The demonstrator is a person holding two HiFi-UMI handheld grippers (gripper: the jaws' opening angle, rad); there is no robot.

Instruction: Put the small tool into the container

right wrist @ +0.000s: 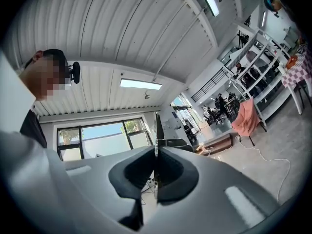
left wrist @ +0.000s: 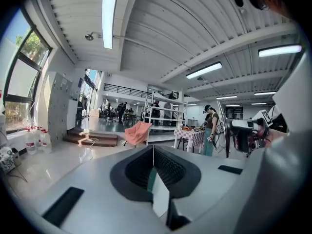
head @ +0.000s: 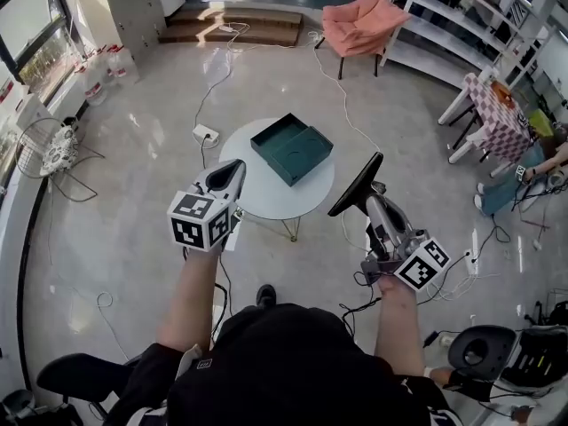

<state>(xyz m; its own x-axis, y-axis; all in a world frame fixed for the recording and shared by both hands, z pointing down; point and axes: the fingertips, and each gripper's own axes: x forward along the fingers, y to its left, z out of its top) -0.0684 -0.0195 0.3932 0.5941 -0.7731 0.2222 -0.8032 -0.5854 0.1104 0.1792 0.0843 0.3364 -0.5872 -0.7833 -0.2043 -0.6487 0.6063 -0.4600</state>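
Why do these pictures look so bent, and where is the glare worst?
Head view: light glares off the glossy floor; the round table is evenly lit. Left gripper view: a fisheye lens bows the ceiling and blackens the corners; the ceiling light is blown out. Right gripper view: same bending; the flat black piece in the jaws shows only as a thin dark sliver.

The container [head: 291,148] stands open toward the top, so a gripper can enter from above. On the near side of the container the round table [head: 266,198] is bare. Left of the container, a power strip [head: 205,135] and a cable [head: 210,91] lie on the floor.
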